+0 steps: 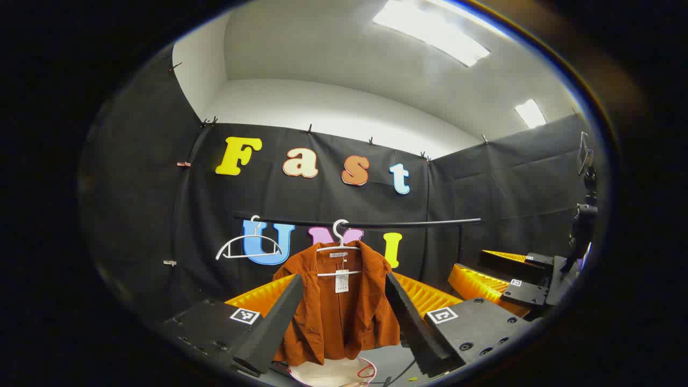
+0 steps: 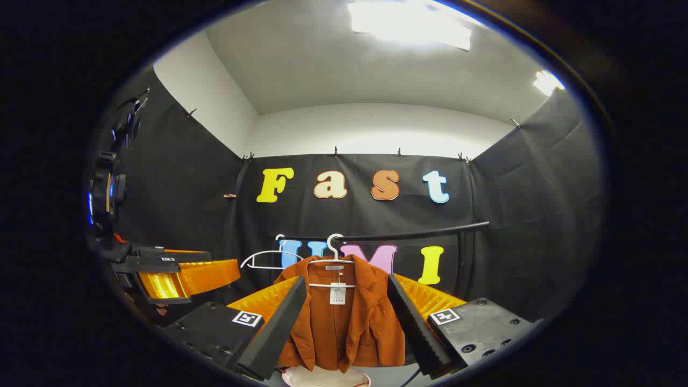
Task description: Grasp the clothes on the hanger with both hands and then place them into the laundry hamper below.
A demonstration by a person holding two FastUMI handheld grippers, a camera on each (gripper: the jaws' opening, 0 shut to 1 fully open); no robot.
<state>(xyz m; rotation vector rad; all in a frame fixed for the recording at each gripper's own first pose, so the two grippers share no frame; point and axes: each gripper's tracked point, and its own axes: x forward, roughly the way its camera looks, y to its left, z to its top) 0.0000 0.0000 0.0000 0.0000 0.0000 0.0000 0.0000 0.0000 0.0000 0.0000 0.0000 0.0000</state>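
Between both wide-open hand-held grippers [image 1: 344, 317] [image 2: 344, 322], jacket [image 1: 338, 306] hangs vertically, facing them.

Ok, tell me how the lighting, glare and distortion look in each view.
Left gripper view: ceiling light panels blow out white, the rail bows from fisheye distortion, and the rust jacket is sharp and evenly lit. Right gripper view: a ceiling panel glares more strongly, the jacket stays in focus, and the booth walls curve toward the edges.
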